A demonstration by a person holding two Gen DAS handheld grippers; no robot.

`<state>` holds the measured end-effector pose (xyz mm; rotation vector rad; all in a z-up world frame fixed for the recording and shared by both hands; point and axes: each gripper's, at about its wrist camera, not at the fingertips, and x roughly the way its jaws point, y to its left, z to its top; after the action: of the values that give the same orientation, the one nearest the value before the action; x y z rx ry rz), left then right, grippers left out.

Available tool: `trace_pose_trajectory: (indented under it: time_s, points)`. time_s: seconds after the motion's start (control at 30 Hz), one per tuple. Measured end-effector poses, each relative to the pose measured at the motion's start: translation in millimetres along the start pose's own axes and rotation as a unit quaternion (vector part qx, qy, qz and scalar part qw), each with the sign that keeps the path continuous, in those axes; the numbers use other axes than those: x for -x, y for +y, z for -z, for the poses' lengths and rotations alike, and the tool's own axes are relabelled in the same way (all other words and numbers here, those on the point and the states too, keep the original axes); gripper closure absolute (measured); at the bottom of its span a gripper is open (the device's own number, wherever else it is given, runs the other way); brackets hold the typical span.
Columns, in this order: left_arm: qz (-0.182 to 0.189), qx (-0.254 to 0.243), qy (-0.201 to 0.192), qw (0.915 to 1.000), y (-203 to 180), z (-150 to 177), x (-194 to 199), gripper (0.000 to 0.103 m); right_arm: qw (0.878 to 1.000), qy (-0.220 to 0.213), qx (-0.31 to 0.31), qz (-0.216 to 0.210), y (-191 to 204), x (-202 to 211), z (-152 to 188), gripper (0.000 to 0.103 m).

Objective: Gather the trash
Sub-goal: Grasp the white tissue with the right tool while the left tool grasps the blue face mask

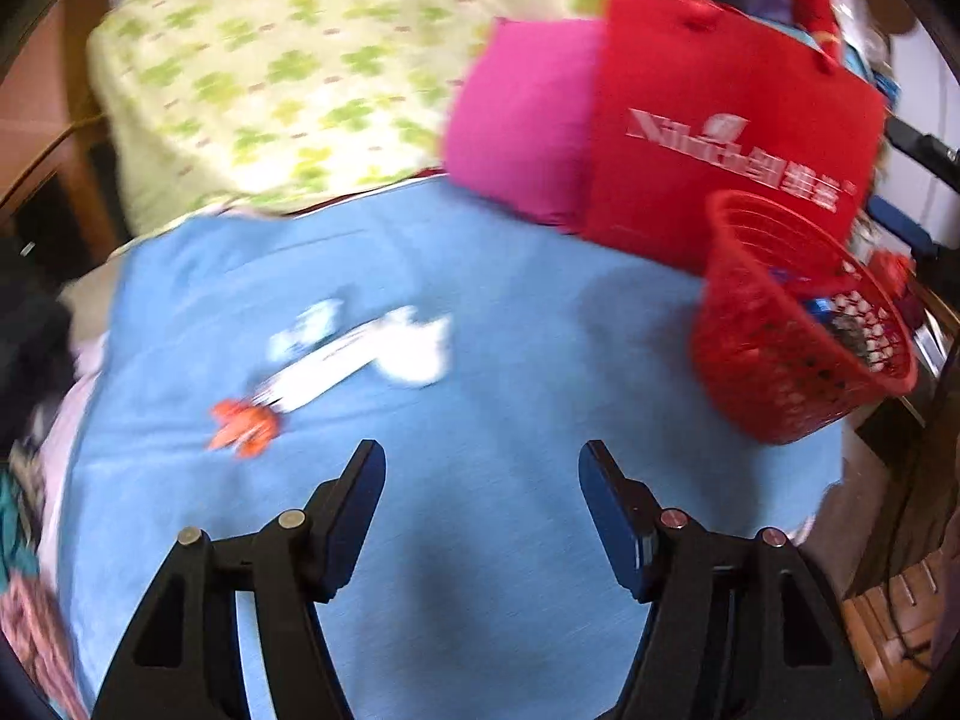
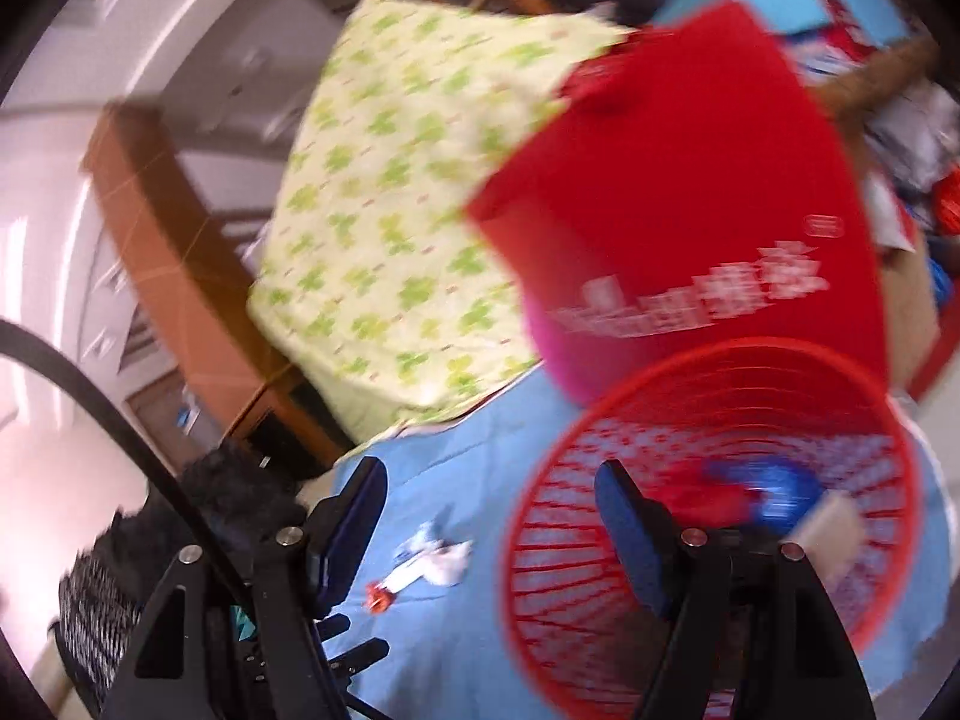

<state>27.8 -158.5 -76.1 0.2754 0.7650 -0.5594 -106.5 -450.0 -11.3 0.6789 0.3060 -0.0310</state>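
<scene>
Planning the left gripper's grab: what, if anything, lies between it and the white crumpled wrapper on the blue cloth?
Nothing visible: only bare blue cloth separates the open left gripper from the white crumpled wrapper.

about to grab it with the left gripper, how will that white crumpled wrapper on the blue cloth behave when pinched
The white wrapper looks thin and crumpled, so it is probably floppy and very light. It will likely flatten between the fingers of the left gripper rather than resist. Lying loose on the blue cloth, it may slide if nudged sideways.
</scene>
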Motion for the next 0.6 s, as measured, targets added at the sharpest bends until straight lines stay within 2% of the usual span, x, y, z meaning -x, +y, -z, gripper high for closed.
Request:
trace_pose_trajectory:
  time_s: [0.17,0.3,0.47,0.6]
  points:
    - [-0.039,0.058,0.012,0.9975,71,26,2,0.035,0.997,0.060,0.043,-0.037,61,-52,20,0.027]
    - [-0.056,0.103,0.020,0.9929,116,46,-5,0.035,0.990,0.124,0.058,-0.035,89,-105,46,0.027]
    - [-0.062,0.115,0.024,0.9911,150,52,-22,0.035,0.978,0.203,0.055,-0.014,94,-184,83,0.027]
    - [-0.046,0.114,0.020,0.9923,172,28,-50,0.035,0.969,0.243,0.050,0.007,81,-243,104,0.031]
